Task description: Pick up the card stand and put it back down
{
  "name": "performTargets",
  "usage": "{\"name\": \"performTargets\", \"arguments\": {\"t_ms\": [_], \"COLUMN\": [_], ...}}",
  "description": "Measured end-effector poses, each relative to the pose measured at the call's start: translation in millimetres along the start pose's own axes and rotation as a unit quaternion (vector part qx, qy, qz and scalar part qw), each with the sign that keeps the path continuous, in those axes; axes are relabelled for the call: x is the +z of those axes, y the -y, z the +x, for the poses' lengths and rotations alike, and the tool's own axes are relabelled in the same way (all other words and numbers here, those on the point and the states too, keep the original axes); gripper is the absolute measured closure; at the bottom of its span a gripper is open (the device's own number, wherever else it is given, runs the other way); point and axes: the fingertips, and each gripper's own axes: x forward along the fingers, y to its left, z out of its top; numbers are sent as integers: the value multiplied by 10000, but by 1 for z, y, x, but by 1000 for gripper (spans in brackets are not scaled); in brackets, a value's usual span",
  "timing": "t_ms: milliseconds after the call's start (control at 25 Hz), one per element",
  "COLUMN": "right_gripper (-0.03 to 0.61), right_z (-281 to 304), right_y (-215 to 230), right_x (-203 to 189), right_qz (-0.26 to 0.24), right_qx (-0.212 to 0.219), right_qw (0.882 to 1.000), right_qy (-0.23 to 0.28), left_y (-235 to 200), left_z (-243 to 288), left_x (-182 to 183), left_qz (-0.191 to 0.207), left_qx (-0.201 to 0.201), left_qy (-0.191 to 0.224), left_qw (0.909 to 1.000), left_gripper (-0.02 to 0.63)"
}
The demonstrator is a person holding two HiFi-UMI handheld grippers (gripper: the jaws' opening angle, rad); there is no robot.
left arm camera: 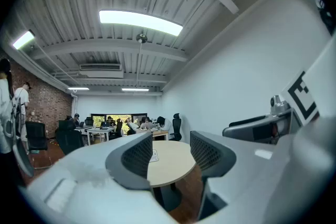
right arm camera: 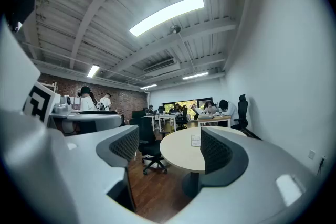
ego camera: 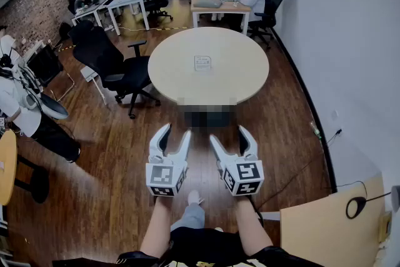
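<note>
Left tool [ego camera: 176, 132]: mine, jaws partly apart, nothing between them. Right tool [ego camera: 229, 134]: likewise, empty. Both are level, short of the round pale wooden desk [ego camera: 175, 75]. Small white upright card stand [ego camera: 202, 63]: at the desk's middle, straight ahead, well apart, face broadside to me. I judge neither tool nearer.

The round table [ego camera: 169, 75] is found ahead of the left gripper [ego camera: 175, 132] and the right gripper [ego camera: 229, 134], well apart from both. The card stand [ego camera: 202, 63] is stood on its middle. An office chair [ego camera: 103, 56] is placed to the table's left, and desks [ego camera: 215, 7] are set behind it.
</note>
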Motion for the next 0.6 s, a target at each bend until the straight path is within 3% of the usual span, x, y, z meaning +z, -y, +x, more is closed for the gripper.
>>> {"name": "performTargets", "arguments": {"t_ms": [360, 600], "right_gripper": [224, 232], "right_z": [163, 234], "right_y": [14, 42], "right_x": [34, 37], "right_qz": [77, 43], "right_qx": [-290, -454], "right_qw": [9995, 9990], "right_qy": [82, 23], "left_y": [-123, -161], "left_z": [116, 184], "left_x": [7, -7], "left_qz": [-74, -185], "left_qx": [-129, -248], "left_qy": [149, 61], "left_qw": [9998, 9995], "left_gripper": [391, 391]}}
